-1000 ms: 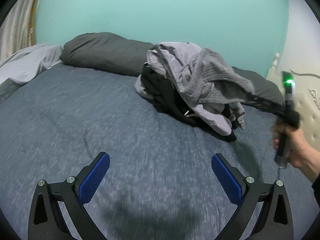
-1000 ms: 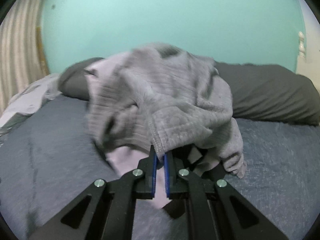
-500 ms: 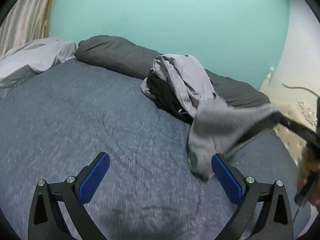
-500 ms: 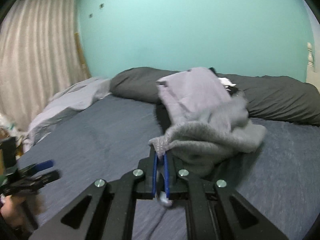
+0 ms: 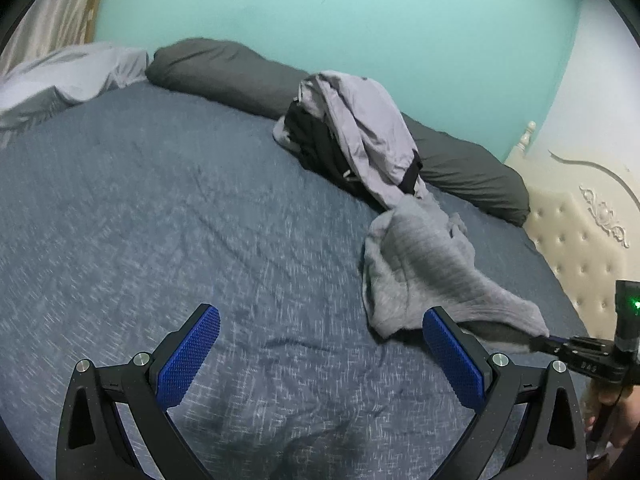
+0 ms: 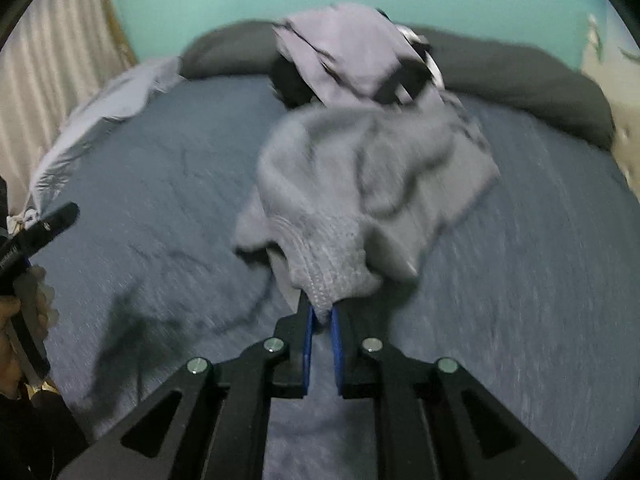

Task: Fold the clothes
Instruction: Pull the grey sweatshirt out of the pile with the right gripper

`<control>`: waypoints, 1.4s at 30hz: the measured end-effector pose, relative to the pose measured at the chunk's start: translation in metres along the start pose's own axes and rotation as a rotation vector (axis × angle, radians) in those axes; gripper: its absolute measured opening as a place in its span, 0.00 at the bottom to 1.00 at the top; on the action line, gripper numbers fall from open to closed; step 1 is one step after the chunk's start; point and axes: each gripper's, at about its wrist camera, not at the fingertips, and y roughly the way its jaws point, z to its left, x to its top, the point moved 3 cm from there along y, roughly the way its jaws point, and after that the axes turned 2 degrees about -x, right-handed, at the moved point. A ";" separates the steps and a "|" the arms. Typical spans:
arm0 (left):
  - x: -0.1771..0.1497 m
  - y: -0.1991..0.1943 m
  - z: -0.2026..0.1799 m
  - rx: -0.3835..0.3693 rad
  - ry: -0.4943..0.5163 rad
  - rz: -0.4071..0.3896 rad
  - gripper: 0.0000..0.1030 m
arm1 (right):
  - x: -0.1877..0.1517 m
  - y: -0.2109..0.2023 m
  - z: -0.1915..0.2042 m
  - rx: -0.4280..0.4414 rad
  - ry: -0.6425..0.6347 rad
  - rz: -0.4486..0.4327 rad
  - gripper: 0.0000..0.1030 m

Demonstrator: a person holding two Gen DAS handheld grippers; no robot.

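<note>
Bed (image 5: pixel 160 220) under a blue-grey cover, filling both views and serving as the work surface. Long dark pillow (image 5: pixel 224 64) along the far edge, against the turquoise wall. Pile of clothes (image 5: pixel 360 132) heaped in front of that pillow: lilac garment draped over something black. Grey knit sweater (image 5: pixel 424 264) sprawled on the cover between pile and camera, far end touching or just overlapping the pile's lilac hem, near corner lifted off the bed and stretched toward the right side. Not yet flat, not yet folded; early in the task by the look of it.

Risks from here: thin pinch on one ribbed edge only, so a sharp tug likely to slip the knit free and drop it in a crumple. Far end close enough to the pile to snag and drag the lilac piece along. Bunched middle liable to fold in crooked unless spread first with a second grip.

Right hand-held gripper (image 6: pixel 322 316): nearly closed, blue pads pinching the sweater's ribbed edge at the tips, jaws just eased a touch wider with knit between them; picture blurred, so firmness of the hold hard to judge. Left hand-held gripper (image 5: pixel 322 314): spread wide, empty, hovering over bare cover just beside the sweater's near fold, touching nothing.
</note>
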 end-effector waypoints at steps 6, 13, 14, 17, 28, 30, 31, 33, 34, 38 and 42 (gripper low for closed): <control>-0.015 0.026 0.005 -0.006 0.016 0.035 1.00 | 0.004 -0.031 -0.027 -0.043 0.037 -0.053 0.22; -0.025 0.043 0.017 0.010 0.021 0.056 1.00 | 0.038 -0.015 -0.012 -0.051 -0.069 -0.057 0.47; -0.025 0.045 0.018 0.016 0.020 0.056 1.00 | 0.042 -0.007 -0.006 -0.047 -0.091 -0.049 0.53; -0.026 0.050 0.021 0.031 0.021 0.059 1.00 | 0.056 0.027 0.017 -0.029 -0.149 -0.021 0.58; -0.019 0.057 0.039 0.068 0.003 0.044 1.00 | 0.081 0.112 0.118 0.075 -0.424 0.055 0.58; -0.018 0.057 0.041 0.068 -0.004 0.045 1.00 | 0.077 0.124 0.128 0.074 -0.466 0.079 0.58; -0.018 0.057 0.042 0.068 -0.008 0.046 1.00 | 0.074 0.130 0.132 0.071 -0.481 0.091 0.58; -0.018 0.057 0.044 0.068 -0.014 0.047 1.00 | 0.070 0.143 0.136 0.053 -0.492 0.123 0.58; -0.018 0.057 0.043 0.068 -0.013 0.046 1.00 | 0.067 0.150 0.137 0.042 -0.492 0.144 0.58; -0.019 0.058 0.042 0.073 -0.005 0.044 1.00 | 0.053 0.172 0.144 -0.007 -0.540 0.199 0.58; -0.020 0.060 0.043 0.078 -0.005 0.045 1.00 | 0.041 0.186 0.147 -0.065 -0.597 0.234 0.31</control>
